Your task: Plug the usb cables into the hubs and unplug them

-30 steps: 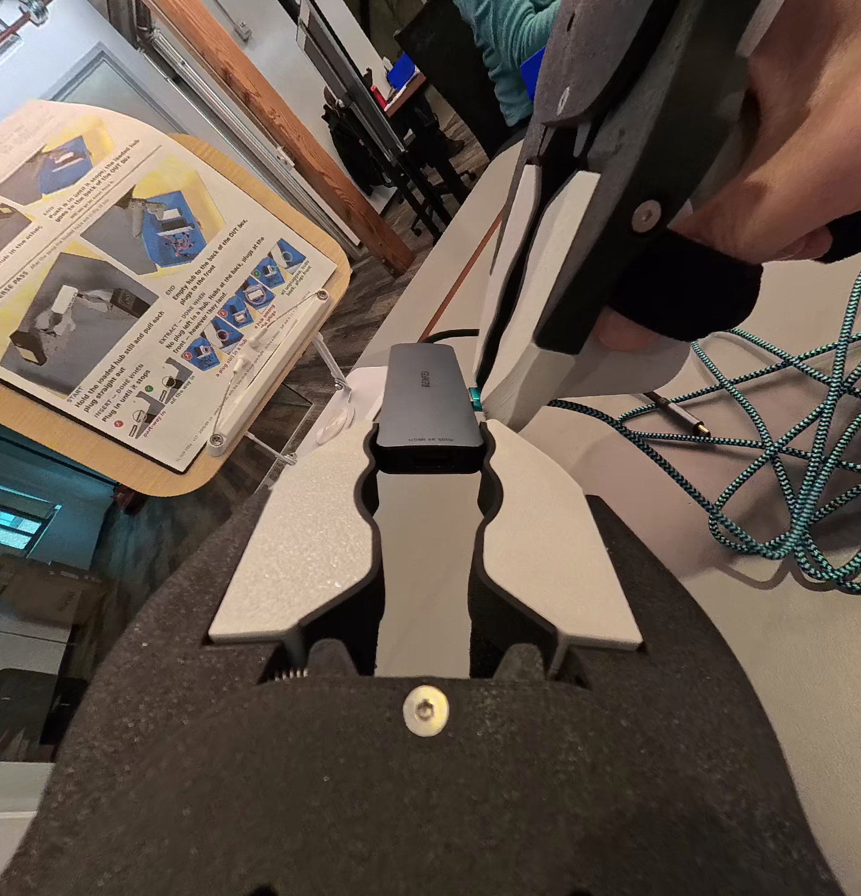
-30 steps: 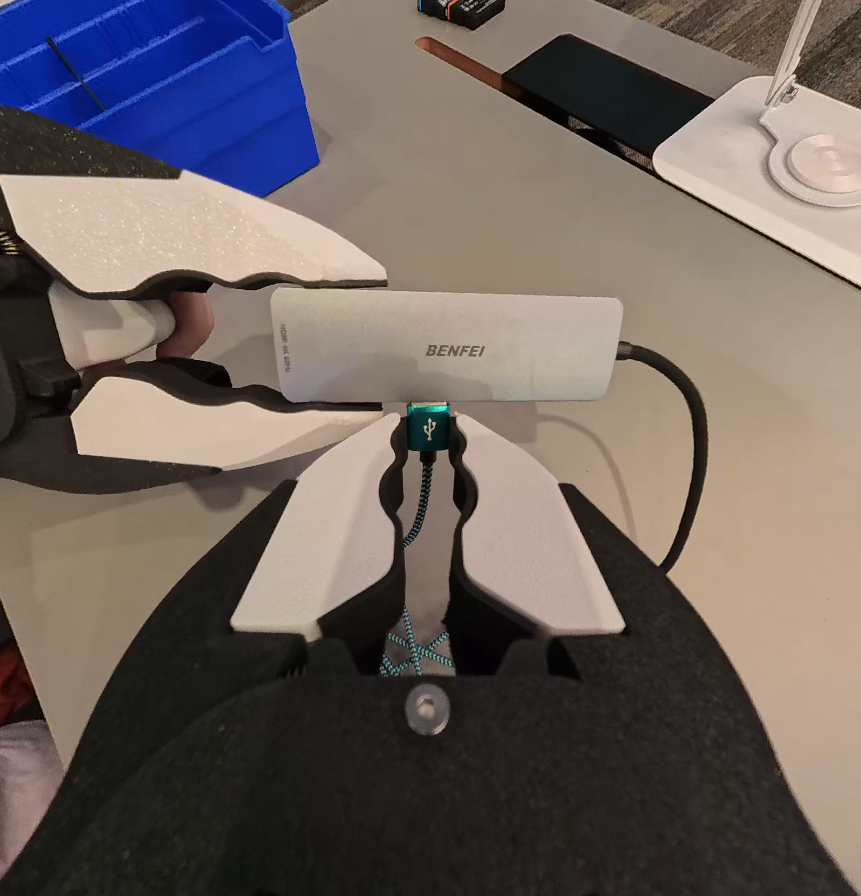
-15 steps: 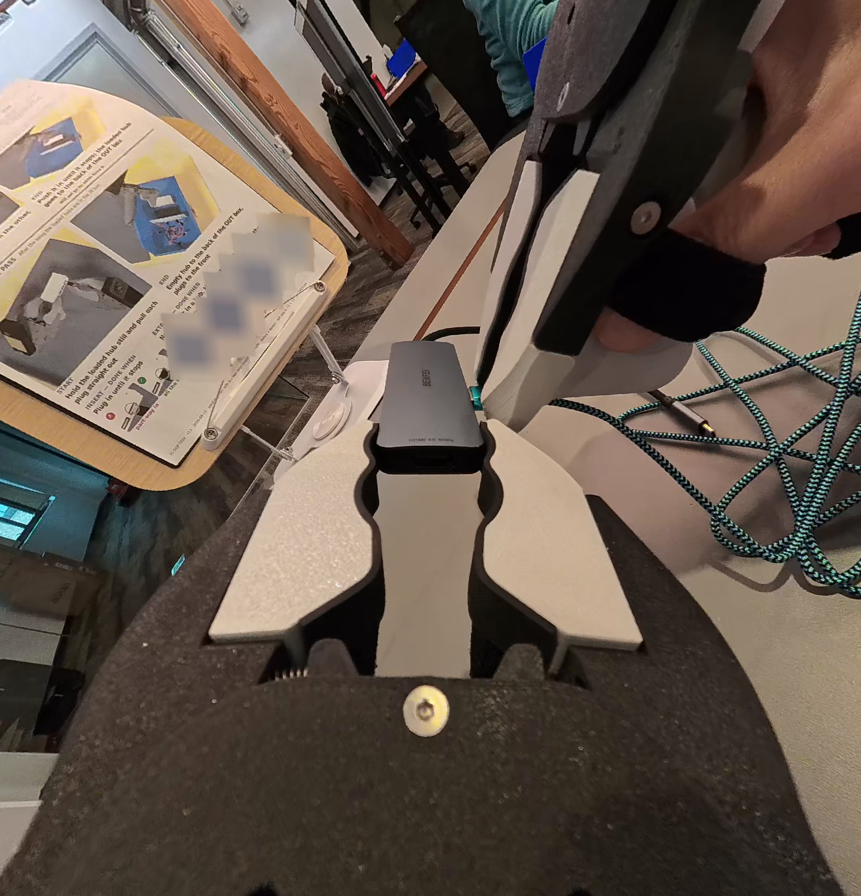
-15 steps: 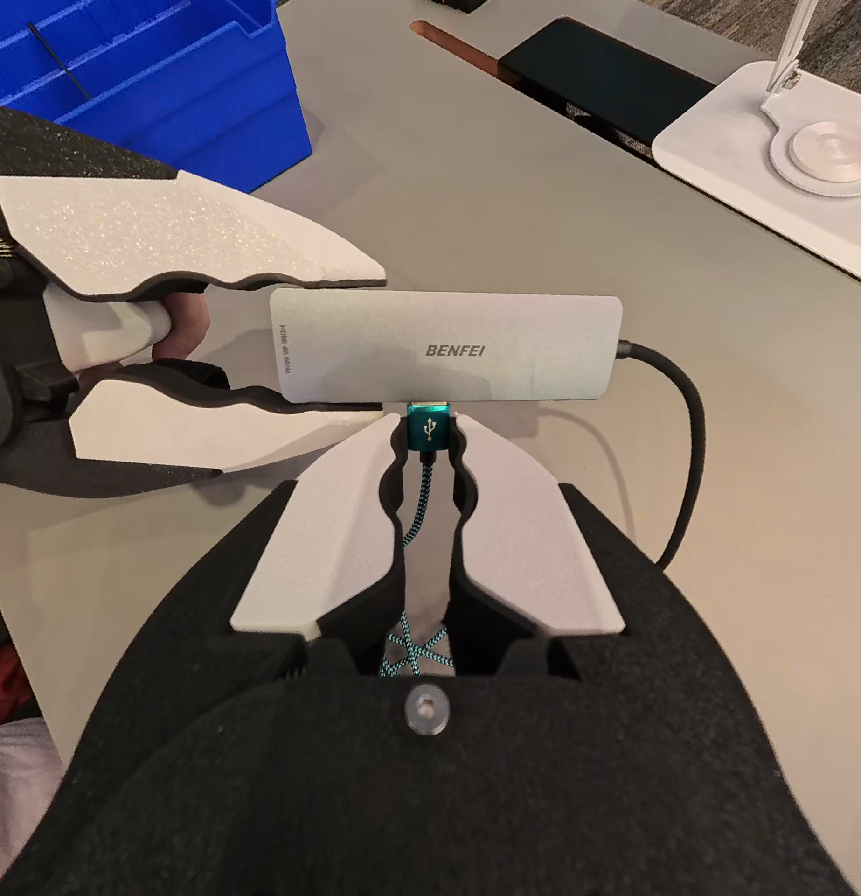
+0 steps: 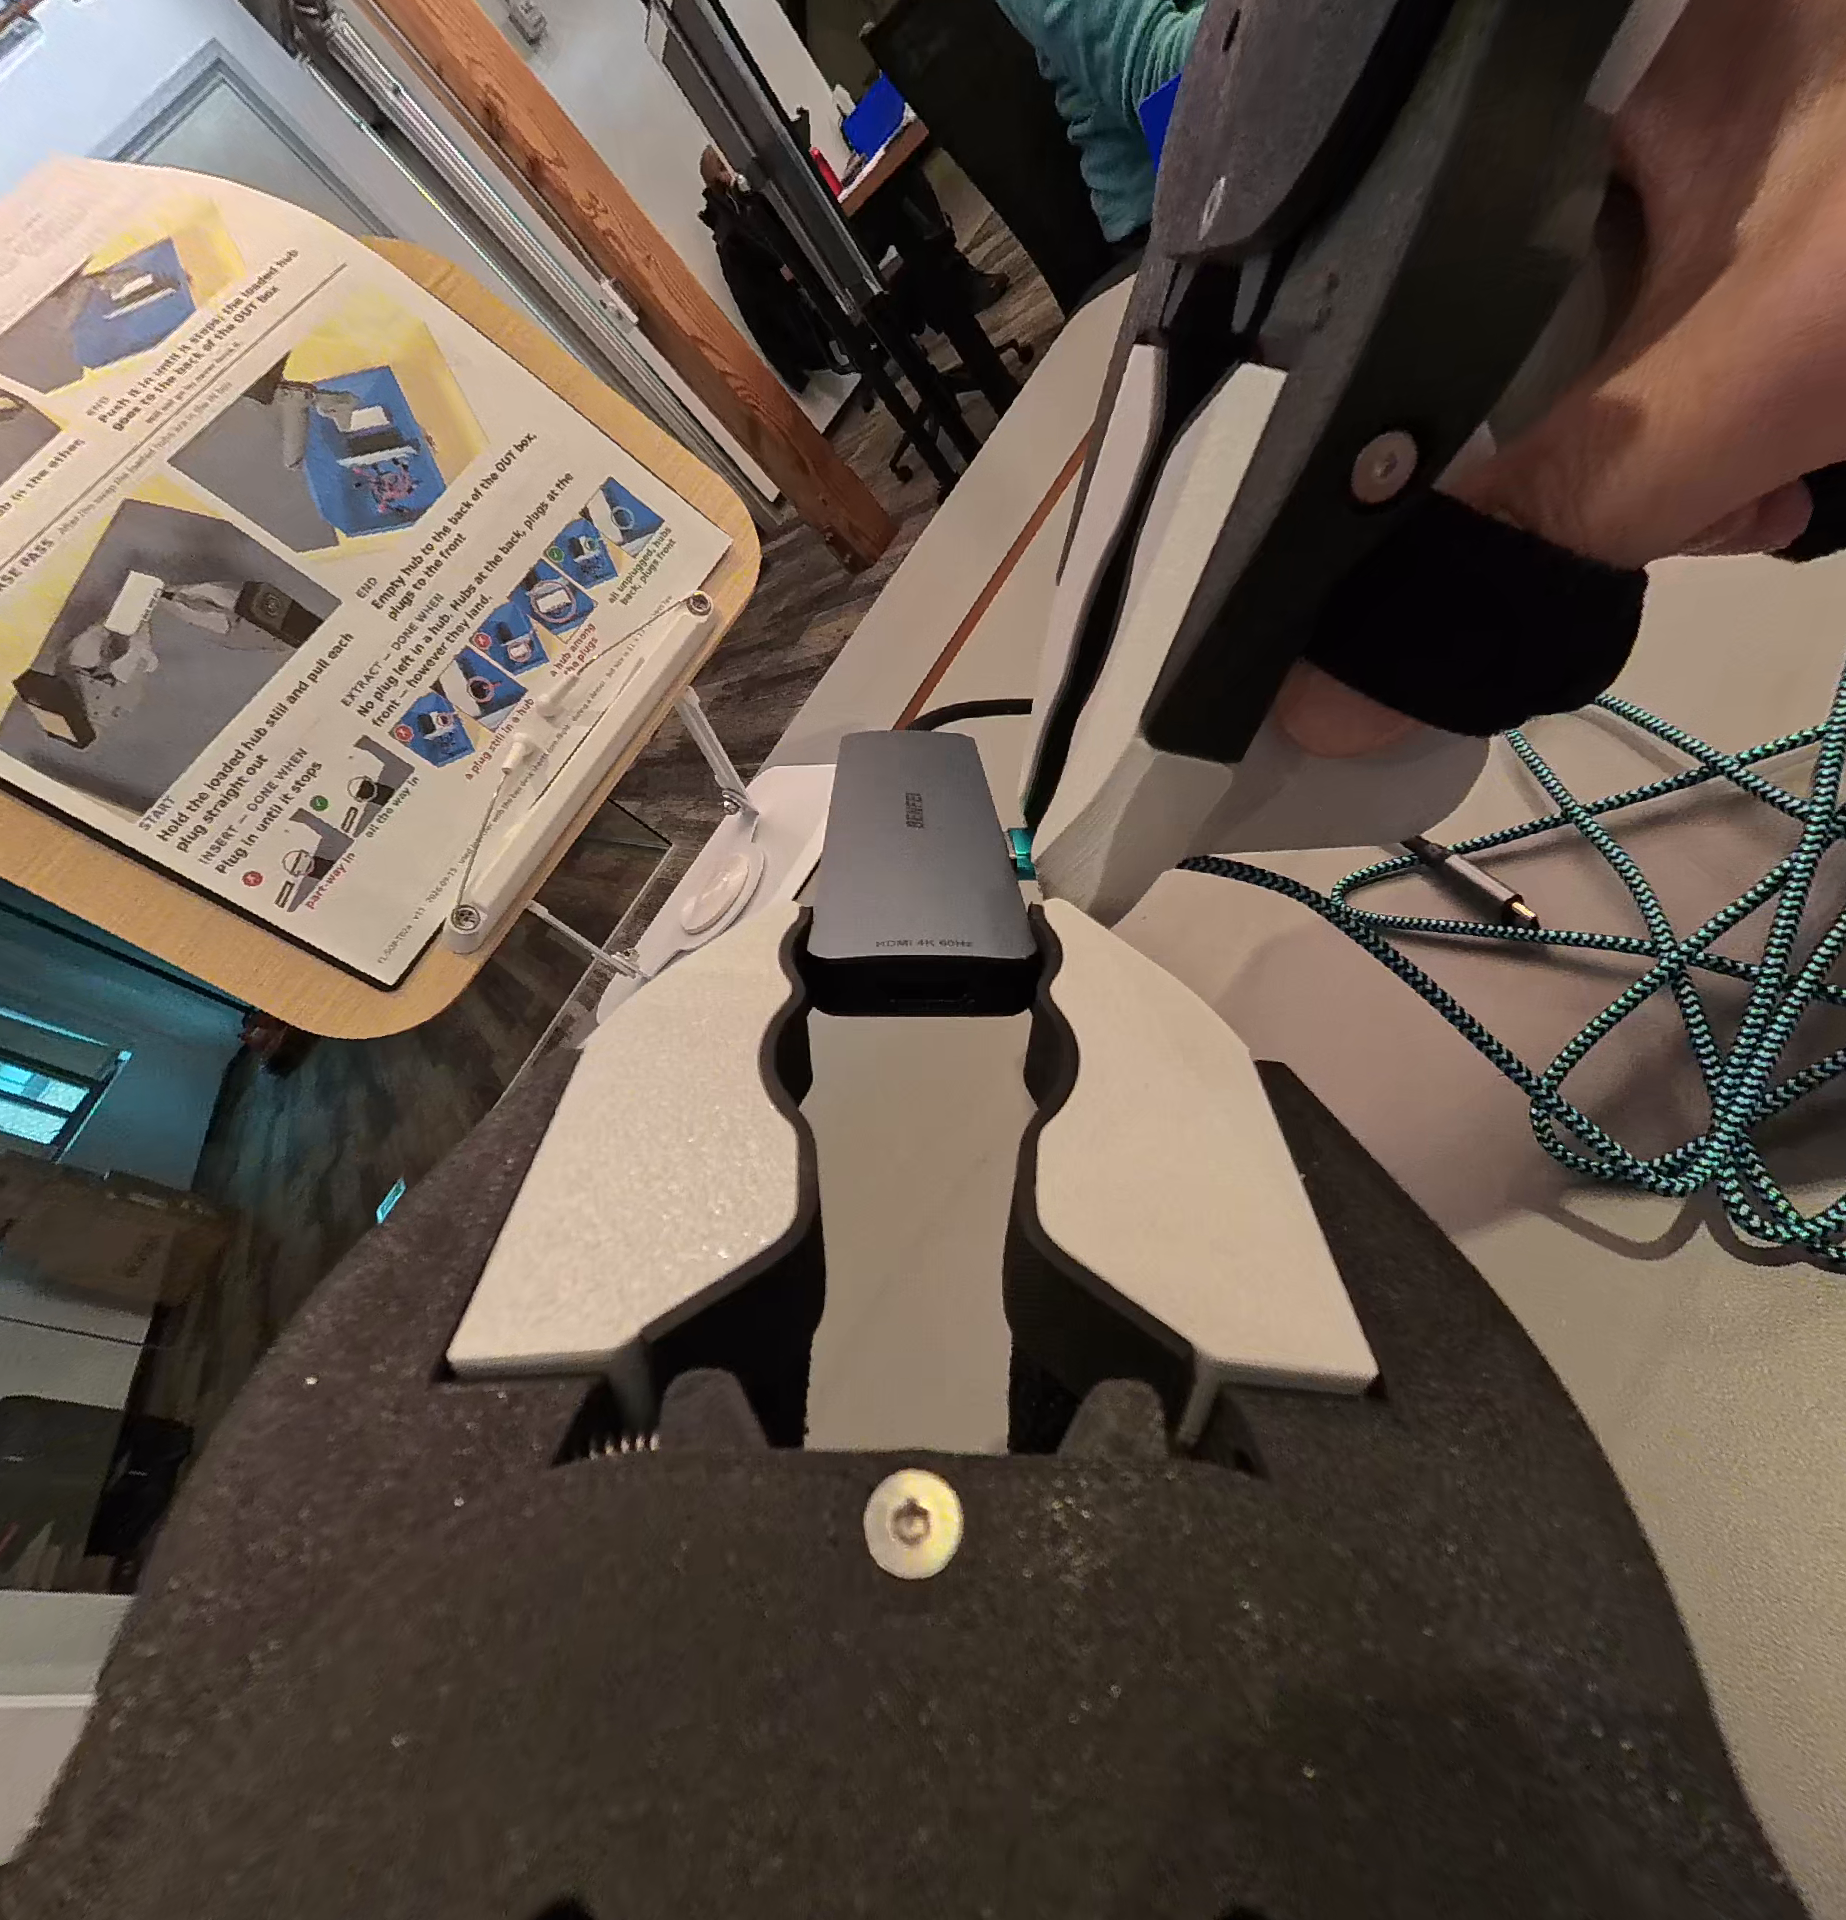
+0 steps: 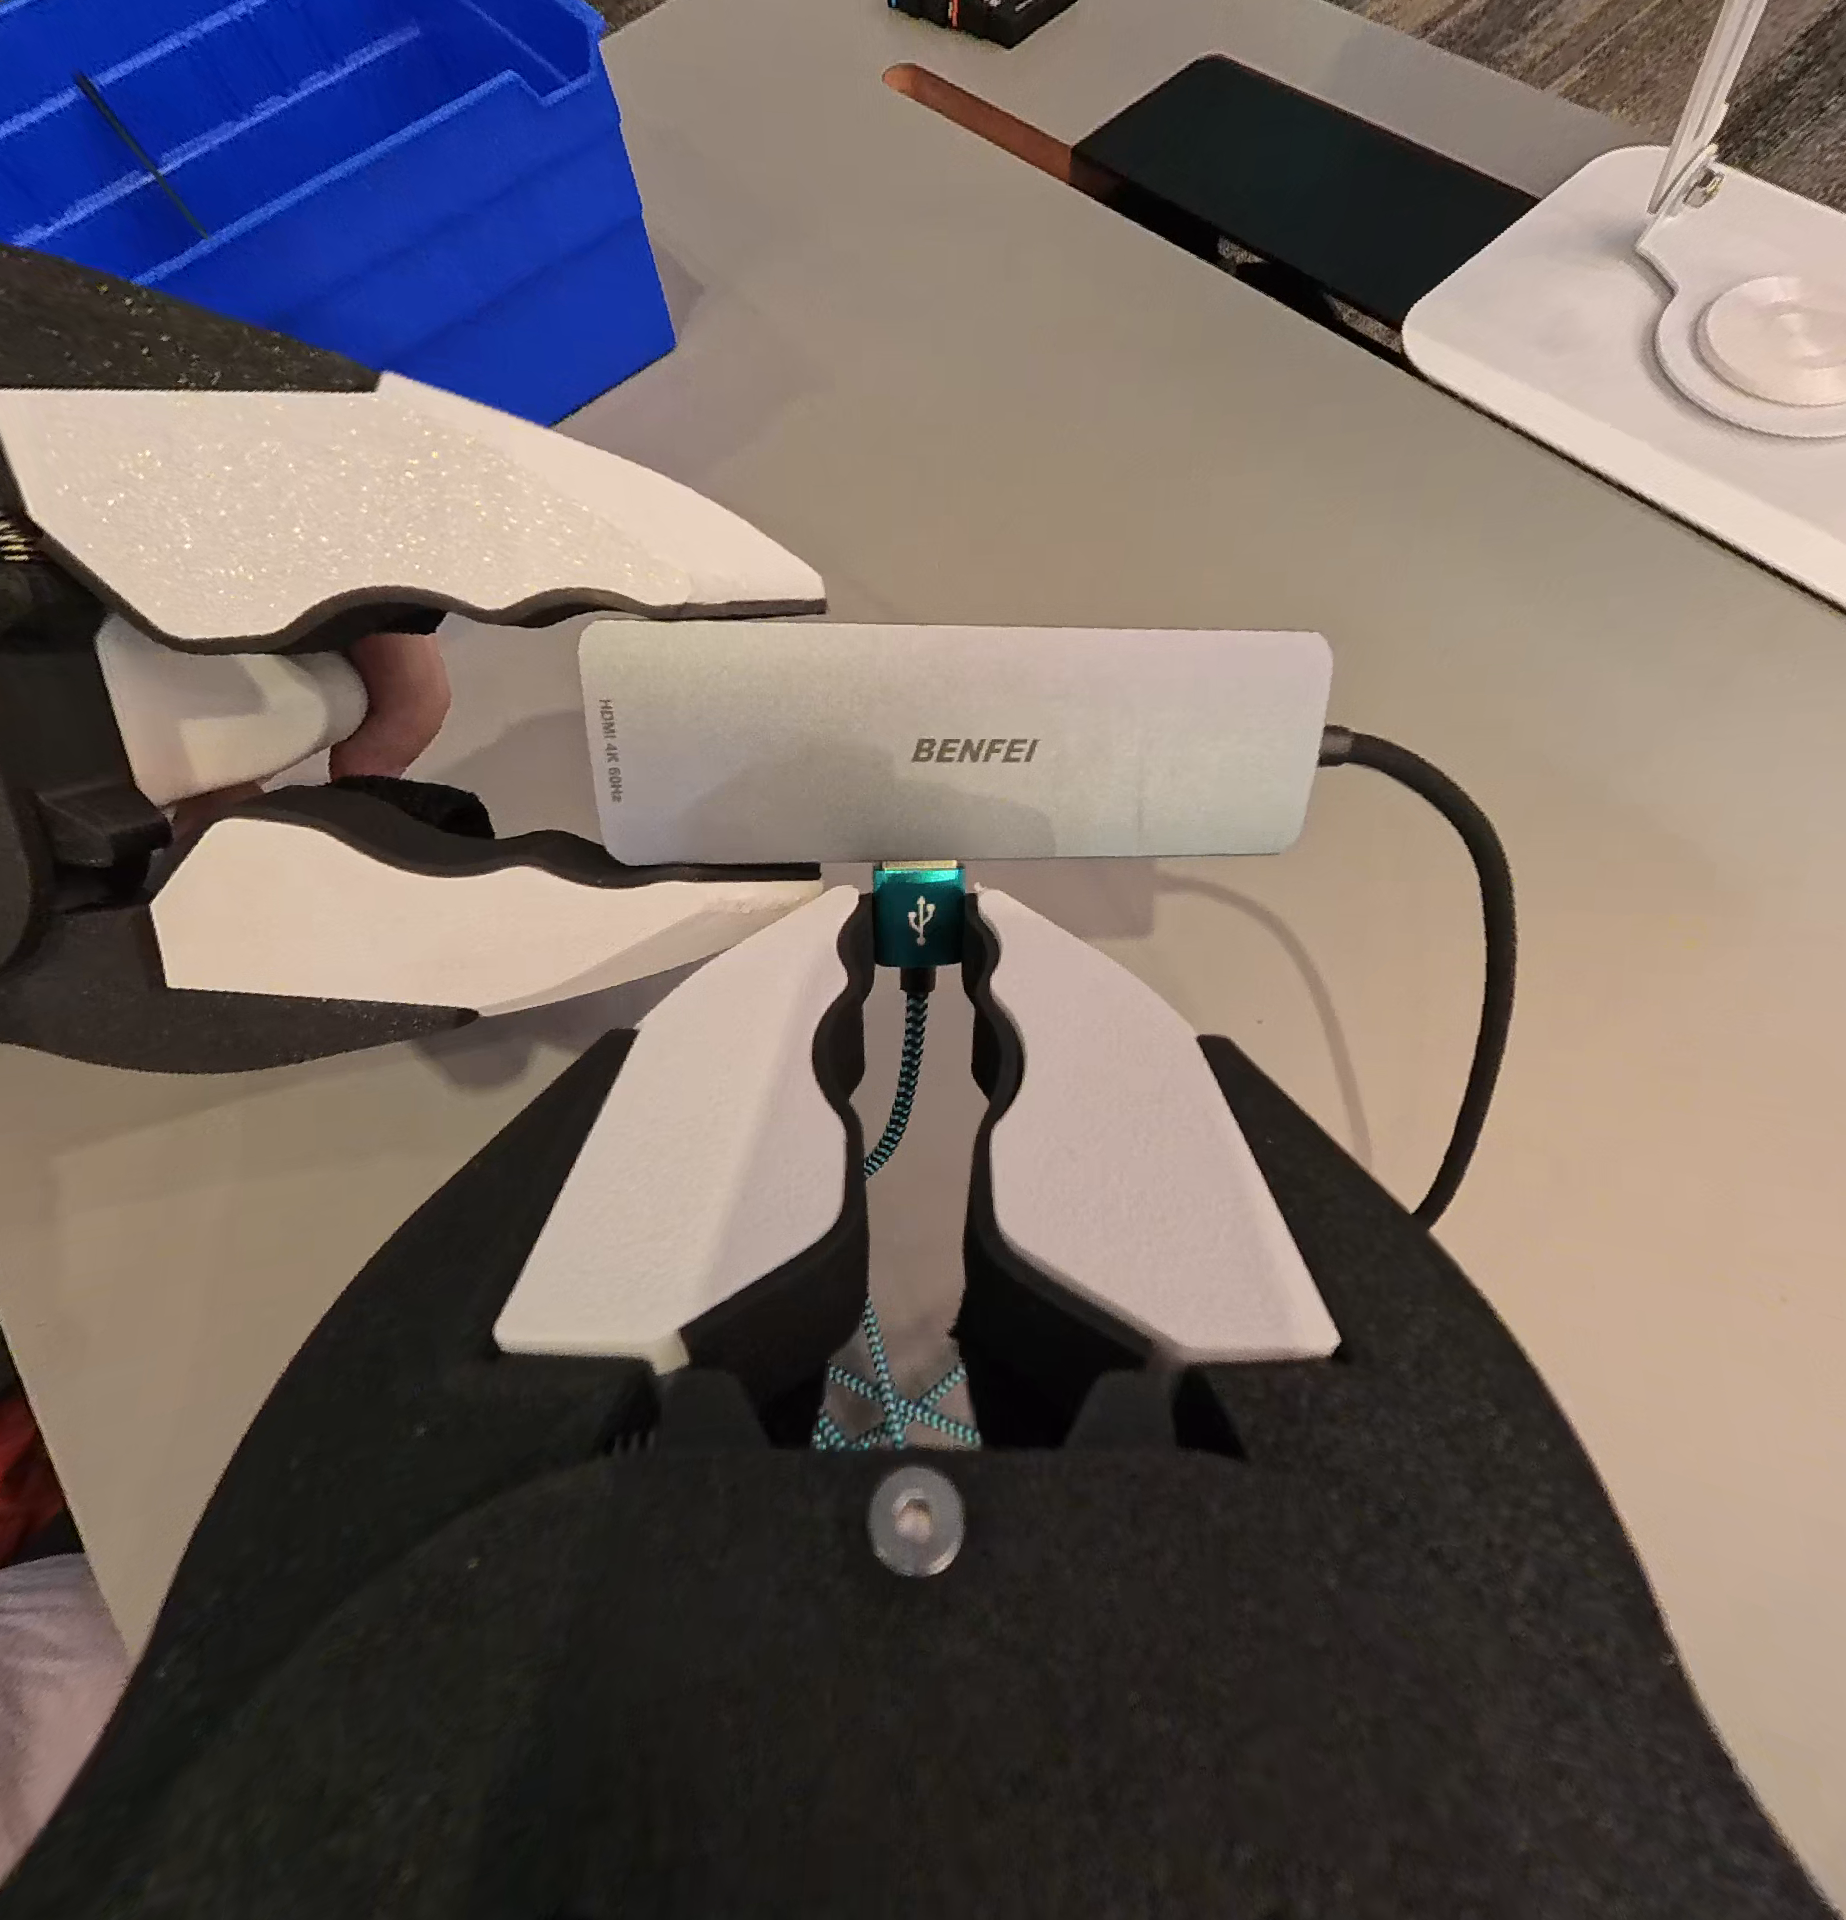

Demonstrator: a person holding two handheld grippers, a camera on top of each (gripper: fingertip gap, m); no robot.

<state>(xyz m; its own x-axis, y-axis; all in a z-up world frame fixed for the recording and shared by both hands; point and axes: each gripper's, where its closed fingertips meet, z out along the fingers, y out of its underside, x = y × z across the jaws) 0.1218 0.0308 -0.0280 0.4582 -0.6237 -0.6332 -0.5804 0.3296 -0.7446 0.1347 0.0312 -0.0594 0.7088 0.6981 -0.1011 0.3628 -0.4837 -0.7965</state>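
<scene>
Grey hub held at one end, teal plug held at its side

You hold the grey hub [image 6: 955, 743] up off the table [image 6: 1002, 416] with your left gripper [image 5: 917, 971], whose two fingers are squeezed tight on the hub's short end, so it cannot slide when the plug pushes or pulls. Your right gripper [image 6: 917, 914] is pinched on the teal plug [image 6: 919, 920], which sits in a port on the hub's long side with a bit of metal showing, so I think it is not all the way in. Its teal cable [image 5: 1667, 997] lies in a loose tangle on the table. The blue bin [image 6: 306, 177] is well behind the hub; only a thin black stick shows in it, the rest is cut off.
</scene>
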